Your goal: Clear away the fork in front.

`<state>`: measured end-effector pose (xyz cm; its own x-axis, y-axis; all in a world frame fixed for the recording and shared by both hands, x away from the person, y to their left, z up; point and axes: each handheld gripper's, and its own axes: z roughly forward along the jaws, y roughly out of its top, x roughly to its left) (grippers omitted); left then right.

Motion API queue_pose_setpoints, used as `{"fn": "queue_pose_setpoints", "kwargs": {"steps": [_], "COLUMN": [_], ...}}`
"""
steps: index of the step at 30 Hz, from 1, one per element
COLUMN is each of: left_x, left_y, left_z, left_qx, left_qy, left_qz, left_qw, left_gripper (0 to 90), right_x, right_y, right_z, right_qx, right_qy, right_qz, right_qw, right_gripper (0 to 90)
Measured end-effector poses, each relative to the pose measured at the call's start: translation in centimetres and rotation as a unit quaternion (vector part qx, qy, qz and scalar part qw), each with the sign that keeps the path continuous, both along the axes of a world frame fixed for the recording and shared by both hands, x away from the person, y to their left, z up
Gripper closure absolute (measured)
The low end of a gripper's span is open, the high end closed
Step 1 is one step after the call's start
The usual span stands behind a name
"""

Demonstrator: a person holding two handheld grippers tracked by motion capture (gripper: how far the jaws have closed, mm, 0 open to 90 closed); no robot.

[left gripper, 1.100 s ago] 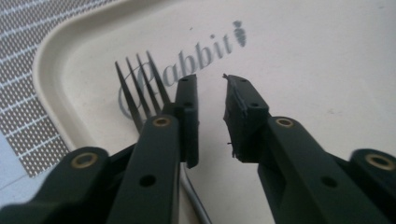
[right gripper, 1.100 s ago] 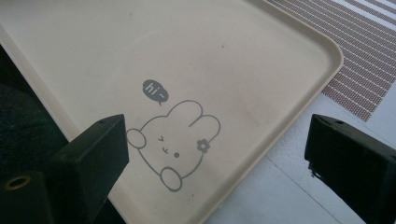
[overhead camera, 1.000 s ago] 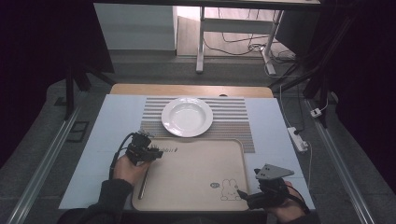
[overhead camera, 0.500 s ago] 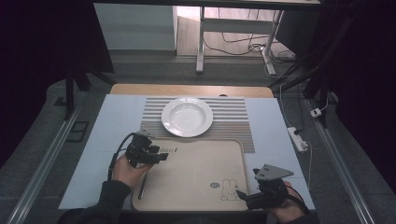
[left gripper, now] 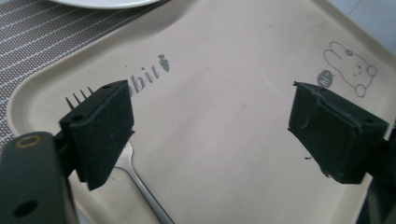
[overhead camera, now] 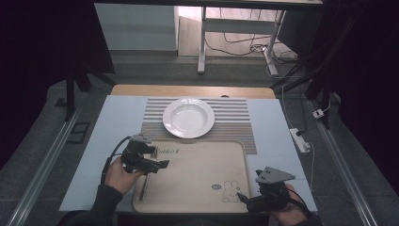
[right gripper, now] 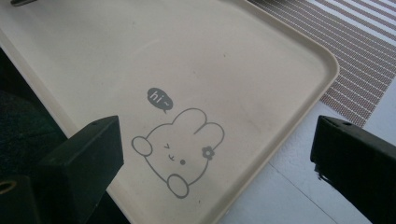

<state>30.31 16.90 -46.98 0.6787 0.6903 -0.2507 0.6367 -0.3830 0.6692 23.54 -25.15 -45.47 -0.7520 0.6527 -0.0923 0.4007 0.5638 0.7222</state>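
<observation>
The left tongs (overhead camera: 157, 162) hang spread wide over the 9 o'clock side of the tray (overhead camera: 197, 197), grasping nothing; their jaws have just been opening, and the gap between them is bare tray. The fork (left gripper: 135, 175) lies flat on the tray just beneath and beside one pad (left gripper: 100, 130), its tines pointing toward 12 o'clock at the printed lettering, its handle running back toward 6 o'clock. Whether that pad brushes the fork's neck I cannot tell; it looks just clear of it. In the high view the fork (overhead camera: 143, 186) shows as a thin dark line near the tray's 9 o'clock rim.

The right tongs (overhead camera: 244, 197) sit at the tray's 5 o'clock corner, also released, straddling the rim near the rabbit drawing (right gripper: 175, 151), holding nothing.

Beyond the tray at 12 o'clock, a white plate (overhead camera: 188, 117) rests on a striped mat (overhead camera: 235, 127), all on the counter (overhead camera: 113, 122).

The risk, as I judge it: the left pad is so near the fork that a sideways drift could nudge it askew or push it against the rim. The right tongs could catch the tray's edge and shift the whole tray.
</observation>
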Motion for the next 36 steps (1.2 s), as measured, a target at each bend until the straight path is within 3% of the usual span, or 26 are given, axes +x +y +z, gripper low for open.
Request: {"fn": "queue_pose_setpoints", "kwargs": {"steps": [7, 19, 28, 36], "left_x": [-1.8, -5.8, -8.2, -10.2], "left_y": [1.5, 5.6, 7.5, 9.1], "left_z": [0.5, 1.2, 1.0, 0.6], "left_qx": [-0.020, -0.058, -0.054, -0.062], "left_qy": [-0.007, -0.030, -0.043, -0.047], "left_qz": [0.001, 0.024, 0.041, 0.053], "left_qw": [0.9998, 0.9976, 0.9968, 0.9956], "left_gripper": [7.0, 4.2, 2.2, 0.5], "right_x": [-0.2, -0.9, -1.3, -1.7], "right_y": [-0.6, -2.3, -3.2, -4.1], "right_z": [0.0, 0.1, 0.1, 0.2], "right_qx": [0.003, 0.018, 0.023, 0.031], "right_qy": [0.004, 0.006, 0.009, 0.010], "right_qz": [-0.015, -0.039, -0.054, -0.070], "right_qw": [0.9999, 0.9991, 0.9982, 0.9970], "right_gripper": [1.9, 1.3, 1.3, 1.3]}}
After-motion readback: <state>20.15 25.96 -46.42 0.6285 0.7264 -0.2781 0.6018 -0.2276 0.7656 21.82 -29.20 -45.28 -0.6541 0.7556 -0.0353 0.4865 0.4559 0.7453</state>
